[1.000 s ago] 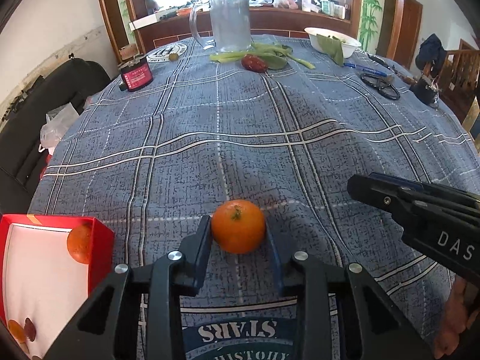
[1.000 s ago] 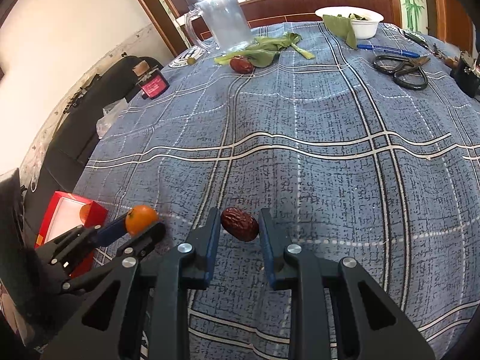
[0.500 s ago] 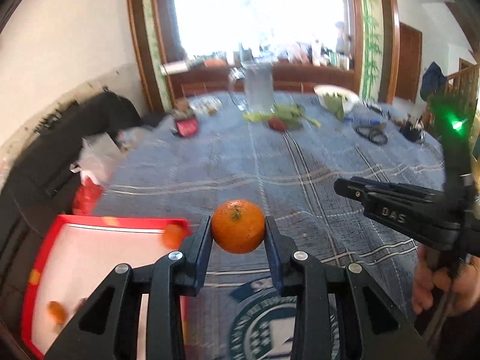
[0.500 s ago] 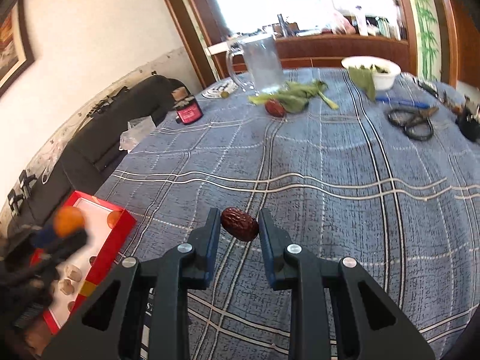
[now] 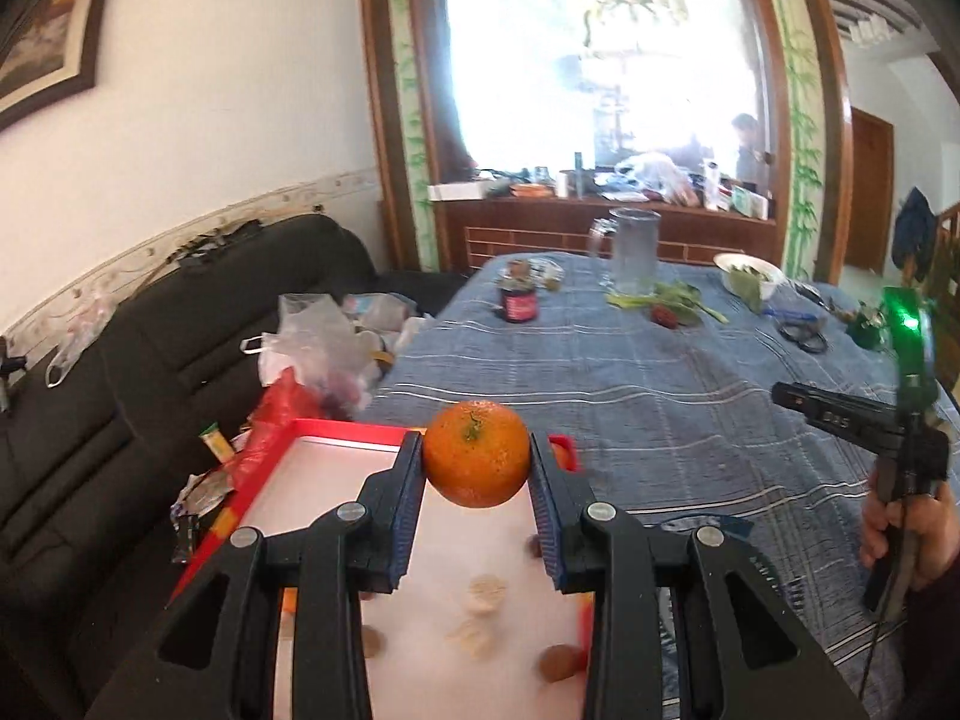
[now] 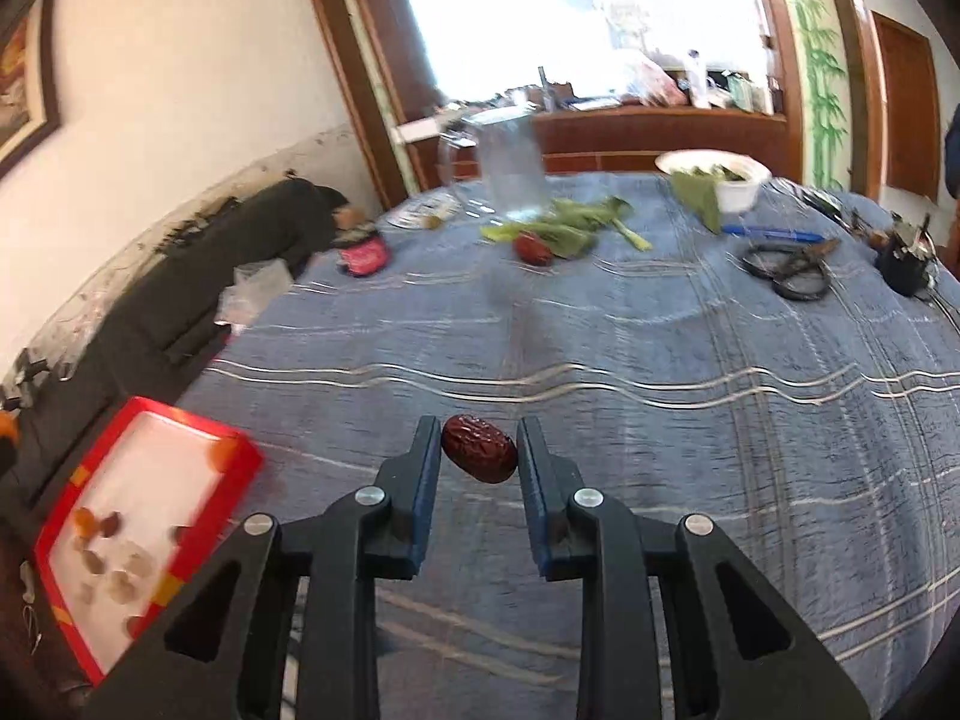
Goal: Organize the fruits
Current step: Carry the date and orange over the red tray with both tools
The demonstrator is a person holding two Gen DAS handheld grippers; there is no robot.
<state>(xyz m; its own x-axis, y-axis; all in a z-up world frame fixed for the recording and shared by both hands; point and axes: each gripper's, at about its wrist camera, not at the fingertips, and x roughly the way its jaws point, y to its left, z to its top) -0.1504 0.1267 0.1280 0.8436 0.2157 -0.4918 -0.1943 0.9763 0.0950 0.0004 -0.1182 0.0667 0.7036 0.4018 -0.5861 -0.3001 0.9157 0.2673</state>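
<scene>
1. Left gripper [image 5: 477, 468]: fingers pinched on the orange [image 5: 477, 454], held in the air above the red box [image 5: 351, 434], which sits at the table's near left corner, by the black sofa [image 5: 150, 360]. Risk: the fruit is round and gripped only at its widest sides; a loosening squeeze or a jolt may, I judge, let it roll out and drop early.
2. Red box: white floor, already carrying several small fruits and pale pieces [image 5: 480, 612]. Risk: an orange released from a height could bounce on these, scatter them, or hop the low rim toward the sofa.
3. Right gripper [image 6: 479, 450]: fingers narrowed on the red date [image 6: 479, 449], clear of the blue checked tablecloth [image 6: 660, 360], well apart from the box. Risk: the date is small and sits at the fingertips; a tilt may slip it onto the cloth.
4. Both grippers heading to one box: they could collide over the rim.
5. Second date [image 6: 533, 248], far side of the table, beside green leaves [image 6: 570, 228] and the glass jug [image 6: 507, 162]: not yet collected.
</scene>
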